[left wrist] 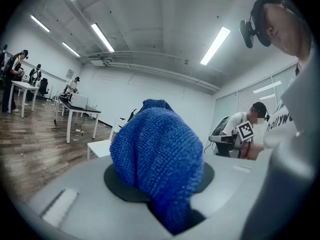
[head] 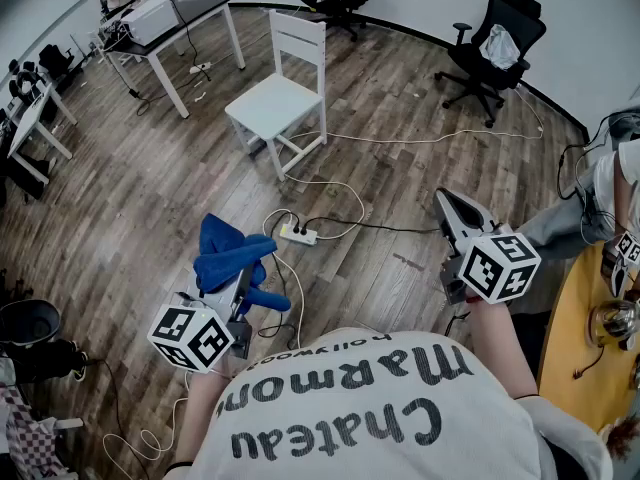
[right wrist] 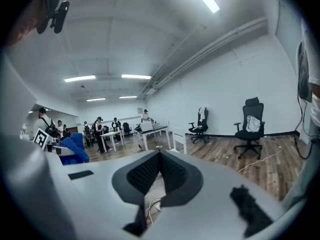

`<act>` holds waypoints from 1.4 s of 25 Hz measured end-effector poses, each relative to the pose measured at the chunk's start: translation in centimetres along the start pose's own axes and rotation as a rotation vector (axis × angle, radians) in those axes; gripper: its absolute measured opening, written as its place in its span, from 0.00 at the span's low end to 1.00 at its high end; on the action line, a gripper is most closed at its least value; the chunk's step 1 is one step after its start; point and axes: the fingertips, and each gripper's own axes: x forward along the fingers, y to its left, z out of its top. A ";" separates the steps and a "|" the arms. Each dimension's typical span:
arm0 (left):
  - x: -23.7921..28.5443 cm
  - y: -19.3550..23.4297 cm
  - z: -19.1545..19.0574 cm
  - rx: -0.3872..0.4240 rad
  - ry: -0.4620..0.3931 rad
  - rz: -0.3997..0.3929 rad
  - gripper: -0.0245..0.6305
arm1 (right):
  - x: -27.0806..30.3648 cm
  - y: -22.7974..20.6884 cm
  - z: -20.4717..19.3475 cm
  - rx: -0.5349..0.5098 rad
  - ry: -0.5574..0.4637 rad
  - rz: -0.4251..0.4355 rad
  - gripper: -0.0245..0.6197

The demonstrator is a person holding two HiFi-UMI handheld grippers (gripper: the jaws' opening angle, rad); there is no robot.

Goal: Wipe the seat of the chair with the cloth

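Pinching a nubby blue cloth (left wrist: 155, 154), jaws of the left gripper (head: 244, 280); ribbed jaws of the right gripper (right wrist: 159, 155) pressed together.

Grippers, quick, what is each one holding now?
Left gripper: closed on the blue cloth.
Right gripper: closed, holding nothing.

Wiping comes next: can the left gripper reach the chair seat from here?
Probably not yet: the left gripper, shut on the cloth, is well short of the chair, with floor and a power strip between. The seat itself is bare.
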 end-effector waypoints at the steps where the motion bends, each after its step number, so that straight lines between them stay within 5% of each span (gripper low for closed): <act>1: -0.1 0.1 0.0 0.001 0.000 0.001 0.24 | 0.0 0.1 0.0 0.002 0.001 0.000 0.06; 17: -4.6 5.1 -0.9 -0.056 -0.008 0.082 0.24 | 2.5 3.6 -1.7 0.026 0.049 0.025 0.06; 26: -9.0 10.2 -0.9 -0.048 -0.006 0.171 0.24 | 7.7 8.2 -3.6 0.066 0.058 0.095 0.06; 35: -8.8 16.3 -0.2 -0.138 -0.038 0.285 0.24 | 15.6 9.7 -6.7 0.123 0.174 0.131 0.06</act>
